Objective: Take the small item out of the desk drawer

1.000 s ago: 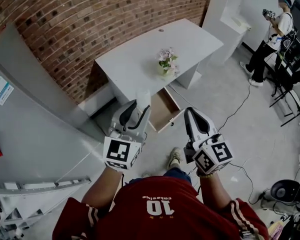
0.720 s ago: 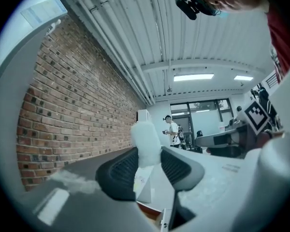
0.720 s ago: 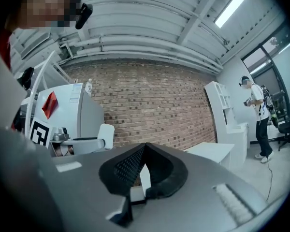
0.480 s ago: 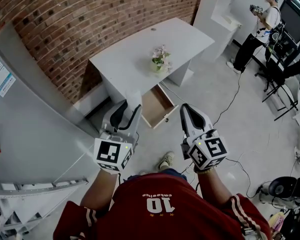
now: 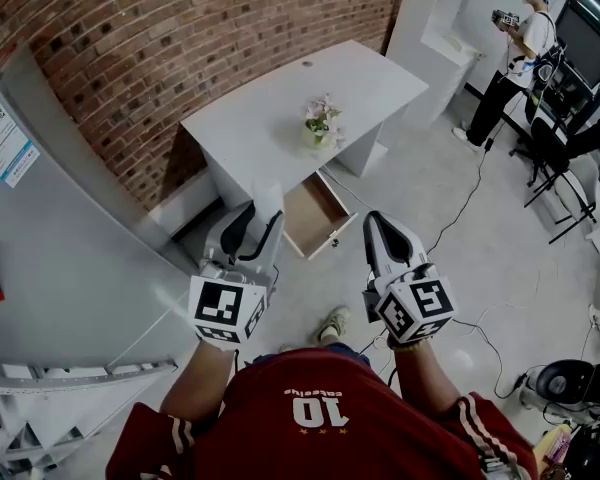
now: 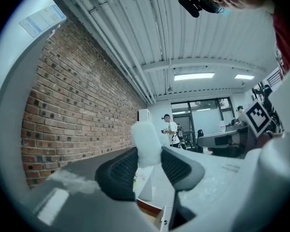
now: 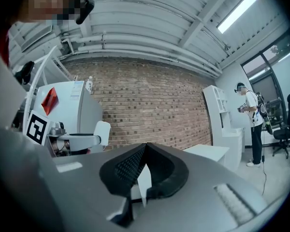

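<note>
Item [image 6: 146, 143], white and frosted, sits pinched in the left gripper [image 6: 147, 154], clear of the open drawer [image 5: 310, 216]. Looks light, slightly squashy; a mid-body grip suits. Right gripper [image 7: 144, 167] closed, empty.

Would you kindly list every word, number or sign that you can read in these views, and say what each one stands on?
"10" on the back of the red shirt, seen upside down; the small word beside it is too small to read.
Poster on the grey cabinet: a QR code; its print is too small to read.
Nothing else is readable.
</note>
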`<state>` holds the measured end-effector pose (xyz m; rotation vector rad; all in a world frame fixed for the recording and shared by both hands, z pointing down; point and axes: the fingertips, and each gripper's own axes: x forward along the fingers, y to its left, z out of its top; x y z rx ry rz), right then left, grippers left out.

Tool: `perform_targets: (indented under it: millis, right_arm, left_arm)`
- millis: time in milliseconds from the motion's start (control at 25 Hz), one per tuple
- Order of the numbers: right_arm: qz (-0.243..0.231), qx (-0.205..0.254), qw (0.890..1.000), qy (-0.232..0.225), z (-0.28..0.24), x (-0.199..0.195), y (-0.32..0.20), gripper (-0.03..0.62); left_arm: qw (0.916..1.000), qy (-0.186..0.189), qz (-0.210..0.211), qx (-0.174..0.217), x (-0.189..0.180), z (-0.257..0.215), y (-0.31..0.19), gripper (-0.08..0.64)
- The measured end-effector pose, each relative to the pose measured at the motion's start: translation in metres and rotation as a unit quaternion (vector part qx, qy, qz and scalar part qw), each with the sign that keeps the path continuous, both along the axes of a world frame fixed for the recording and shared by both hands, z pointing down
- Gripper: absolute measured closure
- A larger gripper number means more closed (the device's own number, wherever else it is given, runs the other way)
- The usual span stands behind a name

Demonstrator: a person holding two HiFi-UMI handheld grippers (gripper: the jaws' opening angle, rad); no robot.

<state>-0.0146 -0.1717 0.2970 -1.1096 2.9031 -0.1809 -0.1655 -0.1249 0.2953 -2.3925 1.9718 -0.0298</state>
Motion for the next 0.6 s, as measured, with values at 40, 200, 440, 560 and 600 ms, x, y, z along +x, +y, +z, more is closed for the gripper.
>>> perform_targets:
  millis: [40,200,440,560,600]
  right_arm:
    - [-0.001,0.001,1.0,0.0,0.0,-0.001,0.002,0.601]
    - [-0.006,0.003,1.0,0.001,0.0,-0.006,0.007,0.601]
    - [-0.01,0.01,1.0,0.005,-0.004,-0.013,0.01,0.601]
    - [-0.013,0.013,1.0,0.007,-0.006,-0.017,0.014,0.601]
    - [-0.014,0.013,1.0,0.007,-0.007,-0.018,0.016,0.601]
  left_arm:
    - [1.0,0.001,-0.001,0.001,-0.001,0.0,0.001,0.397]
    - [1.0,0.002,0.0,0.003,-0.004,-0.001,0.004,0.397]
    - [1.0,0.008,0.002,0.004,-0.007,-0.003,0.007,0.397]
    - [0.9999,0.012,0.004,0.005,-0.009,-0.003,0.011,0.397]
    - [0.9999,0.013,0.005,0.005,-0.01,-0.004,0.012,0.397]
